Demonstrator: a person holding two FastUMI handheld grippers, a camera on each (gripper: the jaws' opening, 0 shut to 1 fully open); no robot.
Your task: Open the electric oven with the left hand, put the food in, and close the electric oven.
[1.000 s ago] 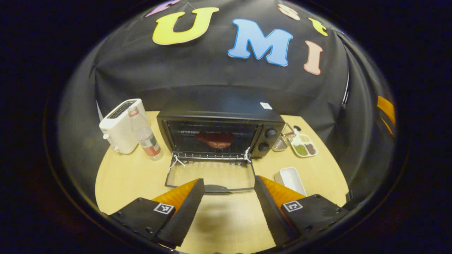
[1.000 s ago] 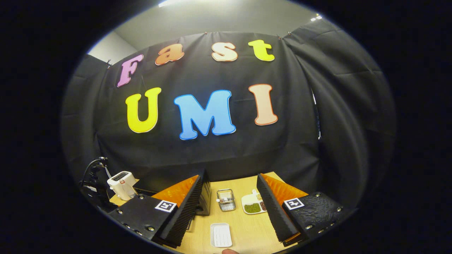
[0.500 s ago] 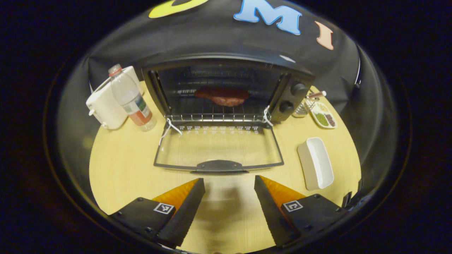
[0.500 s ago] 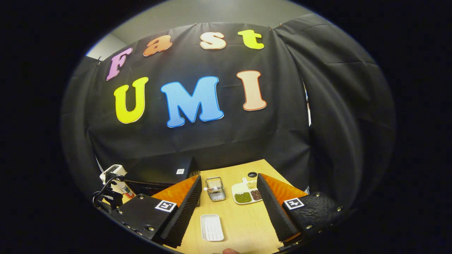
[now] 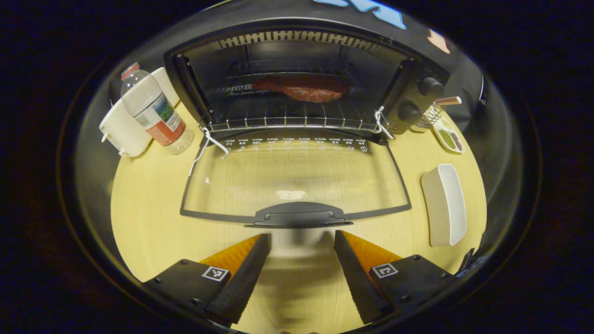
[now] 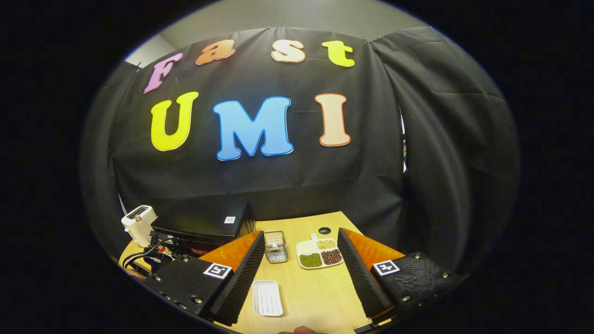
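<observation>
1. Standing at the far left of the left gripper view, a white toaster [image 5: 121,131] sits on the table [image 5: 148,218] with a clear bottle [image 5: 151,111] just in front of it, touching or nearly so
2. The oven [image 5: 297,74] is next, its glass door [image 5: 297,178] folded down flat over the table, and a white string [image 5: 206,141] hangs from the door's left hinge corner
3. The food [image 5: 304,88], a reddish-brown piece, lies on the wire rack [image 5: 287,118] inside the oven, toward the back
4. The door's handle [image 5: 298,215] faces the left gripper [image 5: 301,241], whose fingers are spread wide with nothing between them; the tips lie just short of the handle, apart from it
5. Two knobs [image 5: 420,99] sit on the oven's right panel, and beyond them stand a wire holder [image 5: 429,118] and a divided dish [image 5: 449,137] of beans
6. A white tray [image 5: 445,204] lies on the table to the right of the door, well apart from it
7. In the right gripper view the toaster [image 6: 138,222] is at left, then the oven [image 6: 204,221] seen from its side, a cabled device [image 6: 155,250] in front of it, the wire holder [image 6: 275,246], the tray [image 6: 267,298] and the dish [image 6: 320,254]
8. The right gripper [image 6: 300,266] is held above the table, its fingers wide apart and holding nothing
</observation>
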